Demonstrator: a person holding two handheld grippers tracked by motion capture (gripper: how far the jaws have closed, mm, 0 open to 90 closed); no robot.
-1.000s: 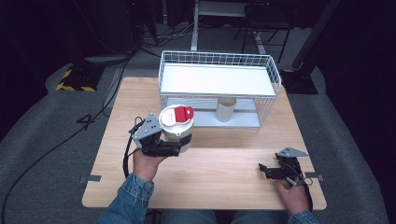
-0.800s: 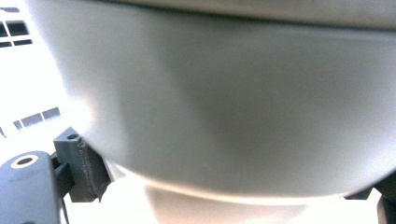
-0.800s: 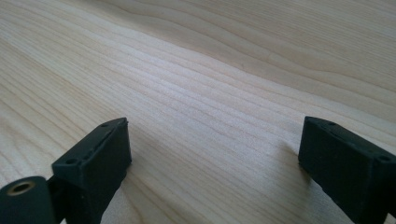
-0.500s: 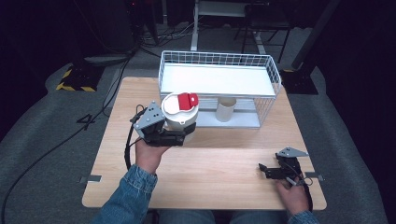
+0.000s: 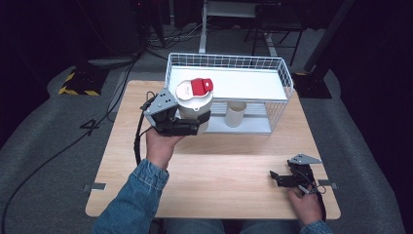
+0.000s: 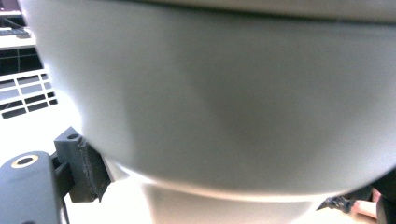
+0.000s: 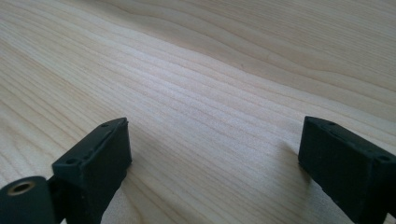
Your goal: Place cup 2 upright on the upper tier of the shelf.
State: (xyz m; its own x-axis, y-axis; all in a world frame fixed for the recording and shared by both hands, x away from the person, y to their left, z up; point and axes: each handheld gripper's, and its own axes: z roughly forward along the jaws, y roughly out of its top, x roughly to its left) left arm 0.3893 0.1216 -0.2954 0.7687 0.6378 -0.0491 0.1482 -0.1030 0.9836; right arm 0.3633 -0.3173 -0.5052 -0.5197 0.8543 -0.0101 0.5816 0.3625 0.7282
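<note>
A white tub (image 5: 196, 108) with a red flip cap (image 5: 201, 86) hangs above the table, in front of the left end of a white wire rack (image 5: 285, 83). My left gripper (image 5: 181, 126) is shut on the tub's lower body. In the left gripper view the tub's pale wall (image 6: 224, 102) looms close, with one black fingertip (image 6: 80, 169) pressed against it. My right gripper (image 5: 278, 178) rests open on the table near the front right corner. The right gripper view has it (image 7: 215, 161) over bare wood (image 7: 210, 84), with nothing between the jaws.
A small cream cup (image 5: 235, 115) stands on the rack's lower level, just right of the held tub. The rack's upper white shelf (image 5: 248, 84) is bare. The wooden table (image 5: 229, 163) lies between the two hands. Cables run over the grey floor (image 5: 44, 146) at the left.
My left gripper has lifted the tub and carried it farther from the person, toward the rack. The right gripper has stayed where it was.
</note>
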